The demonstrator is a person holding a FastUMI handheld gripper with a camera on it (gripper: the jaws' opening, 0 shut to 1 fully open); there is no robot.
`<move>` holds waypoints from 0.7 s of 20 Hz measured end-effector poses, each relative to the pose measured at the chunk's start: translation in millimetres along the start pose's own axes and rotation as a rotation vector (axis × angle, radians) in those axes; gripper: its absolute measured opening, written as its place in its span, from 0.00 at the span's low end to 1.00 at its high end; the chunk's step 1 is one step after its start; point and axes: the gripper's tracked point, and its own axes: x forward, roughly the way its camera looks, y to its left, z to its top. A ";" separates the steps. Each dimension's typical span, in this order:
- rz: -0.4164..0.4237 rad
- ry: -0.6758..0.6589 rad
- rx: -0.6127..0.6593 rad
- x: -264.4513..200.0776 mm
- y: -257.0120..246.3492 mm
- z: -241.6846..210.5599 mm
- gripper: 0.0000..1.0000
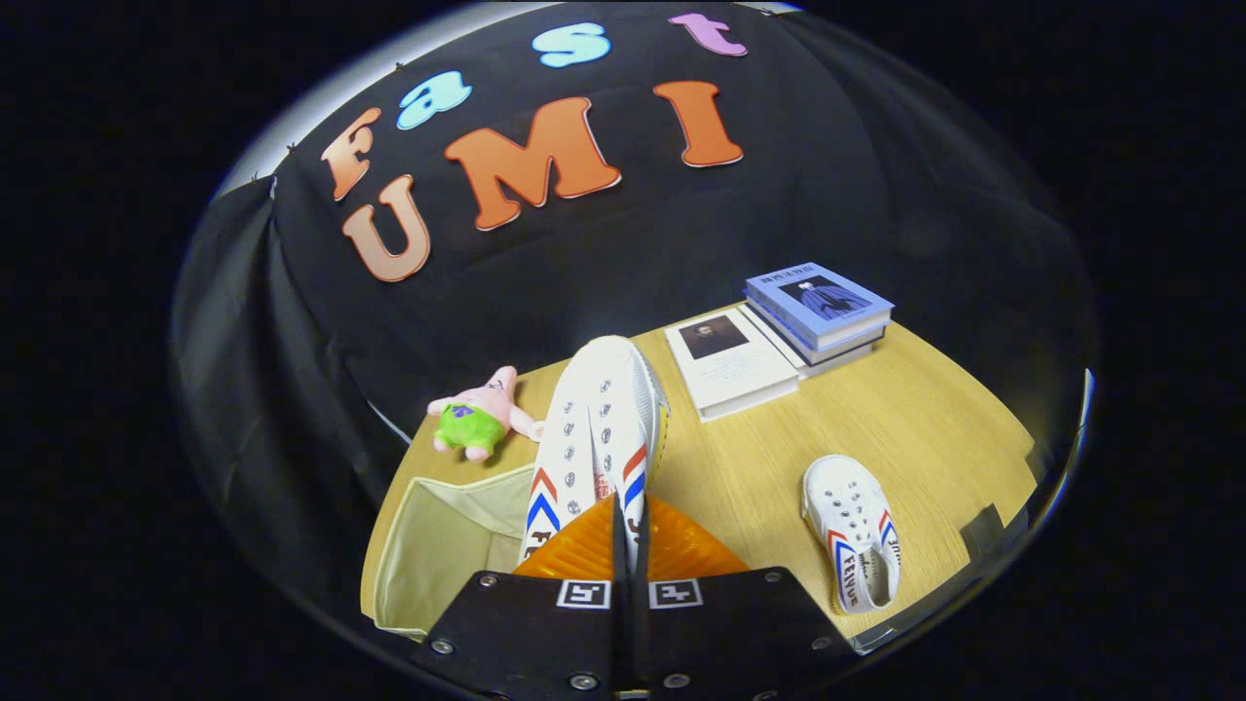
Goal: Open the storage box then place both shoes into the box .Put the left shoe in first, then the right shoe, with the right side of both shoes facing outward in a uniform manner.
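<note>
The tongs (629,545) are pinched together on the heel end of a white canvas shoe (604,428), both fingers pressing on it with almost no gap between them. The held shoe points straight away from the tongs, its long axis running on from the fingers toward the far edge of the surface (925,409), toe up and forward, lace eyelets facing the camera.

The relation that matters is sideways and downward: the storage box (443,545) sits open at the near left corner of the surface, just left of and below the held shoe, its pale fabric lining showing and its mouth unobstructed. Judging from this, the shoe has to travel a little left and down, and be turned so that its right side faces outward.

The shoe itself is white with red and blue chevron stripes on both sides near the heel. The second shoe (857,535) of the same pattern lies on the surface near the right edge, well apart from the box, toe pointing away, still waiting. Which shoe is the left one I cannot tell.
</note>
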 end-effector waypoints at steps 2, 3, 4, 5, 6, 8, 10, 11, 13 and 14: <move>0.065 0.005 -0.023 -0.4 29.9 1.9 0.00; 0.096 0.006 -0.040 -0.2 43.7 1.2 0.00; 0.123 0.010 -0.063 0.2 56.9 -0.8 0.00; 0.149 0.018 -0.086 1.9 69.4 -5.2 0.00; 0.173 0.029 -0.106 3.2 81.6 -10.3 0.00; 0.212 0.046 -0.159 3.4 102.0 -23.3 0.00; 0.251 0.062 -0.210 5.9 116.2 -35.7 0.00; 0.271 0.073 -0.228 7.3 120.6 -42.3 0.00; 0.300 0.087 -0.268 8.7 128.5 -54.2 0.00; 0.308 0.096 -0.288 8.5 129.8 -59.7 0.00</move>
